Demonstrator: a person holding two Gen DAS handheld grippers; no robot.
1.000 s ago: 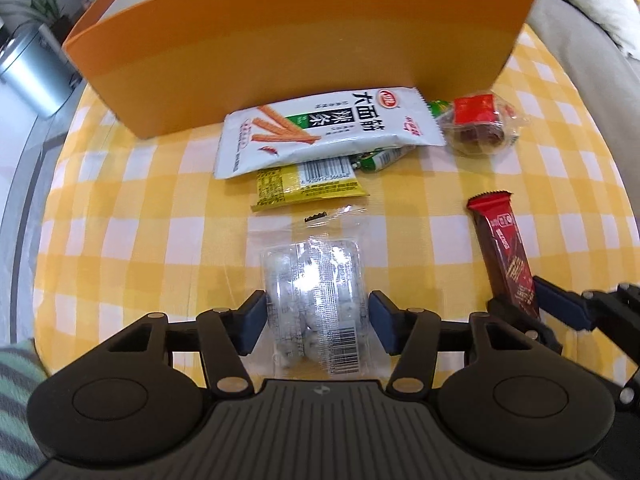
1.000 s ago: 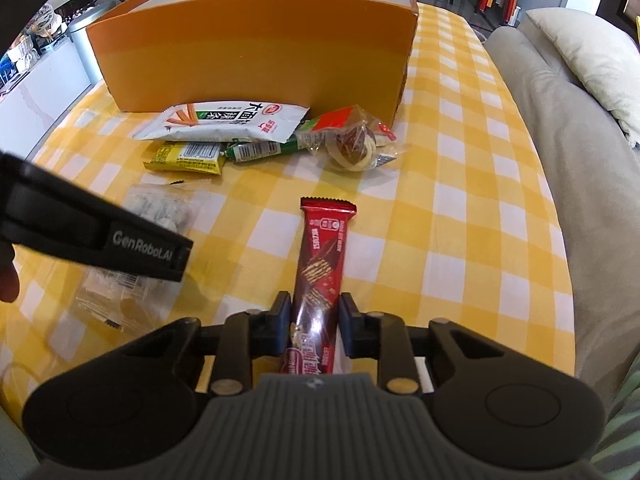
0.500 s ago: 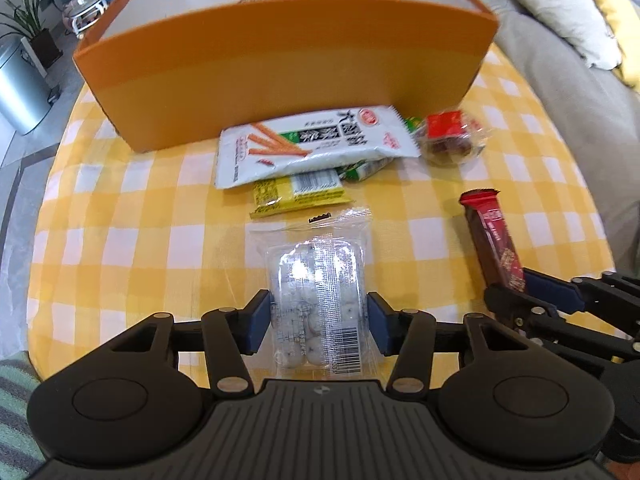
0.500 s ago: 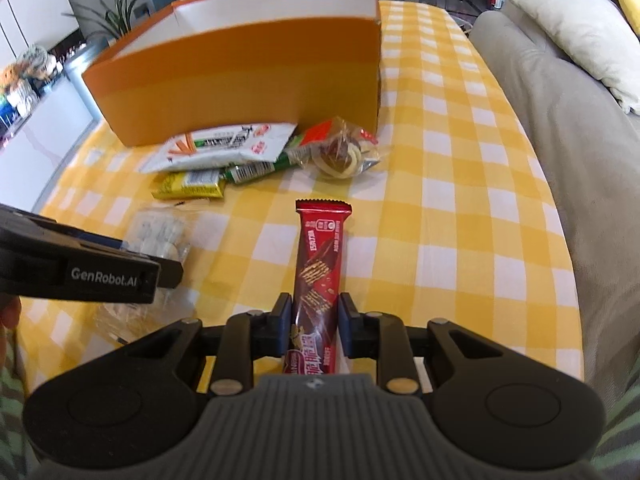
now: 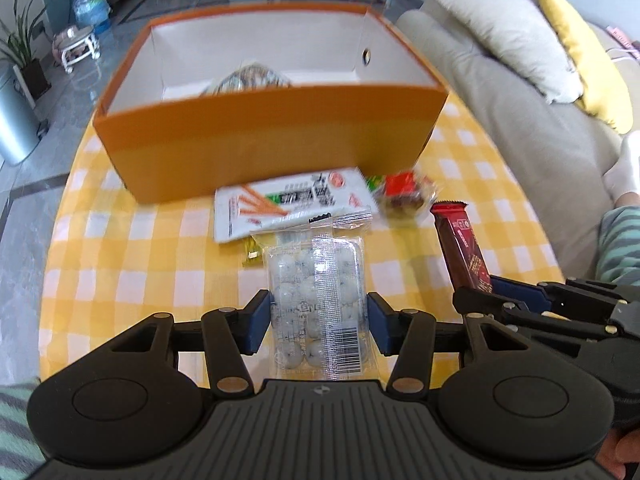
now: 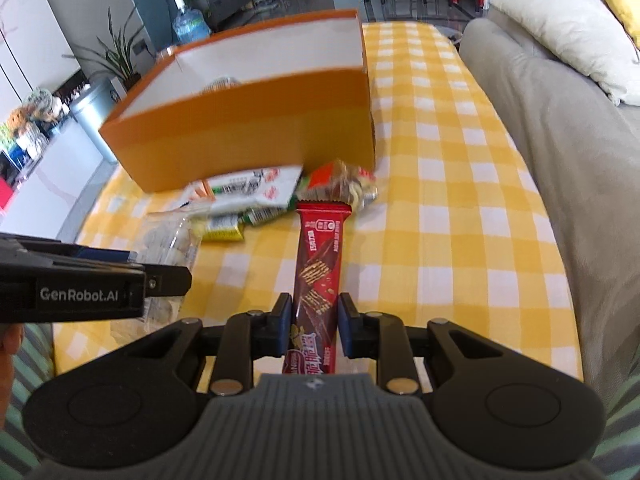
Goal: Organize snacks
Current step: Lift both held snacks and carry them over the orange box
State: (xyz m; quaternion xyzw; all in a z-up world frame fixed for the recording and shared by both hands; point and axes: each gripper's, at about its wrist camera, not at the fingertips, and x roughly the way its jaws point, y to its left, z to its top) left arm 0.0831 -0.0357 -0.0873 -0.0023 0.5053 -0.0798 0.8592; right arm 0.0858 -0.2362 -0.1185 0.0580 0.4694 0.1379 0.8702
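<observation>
- While both grippers carry a snack clear of the cloth, the left gripper [image 5: 316, 322] clamps a clear packet of white round sweets [image 5: 316, 300] across its width, pads pressed on either long edge; gripped low, near its barcode end, the packet stands out ahead of the jaws, pointing to twelve o'clock at the box
- Likewise the right gripper [image 6: 312, 326] is clenched on a red chocolate bar [image 6: 318, 276] near its lower end; the narrow wrapper lets the jaws sit almost together, and the bar juts forward toward twelve o'clock
- Seen from the left wrist, the right gripper sits at three o'clock, just beside; the pair look set to load together, I judge
- An orange box [image 5: 272, 140] stands at twelve o'clock on the yellow checked tablecloth [image 5: 132, 248]; it is open-topped with white inner walls; one patterned, rounded item [image 5: 248, 78] already lies inside, too blurred to name; the rest of the floor seems bare
- Still waiting against the box's near wall: a white snack bag with orange sticks printed on it [image 5: 288, 204], a yellow packet [image 6: 222, 232] half under it, a green-ended packet [image 6: 264, 216], and a clear wrap with a red label [image 5: 404, 196] at one o'clock
</observation>
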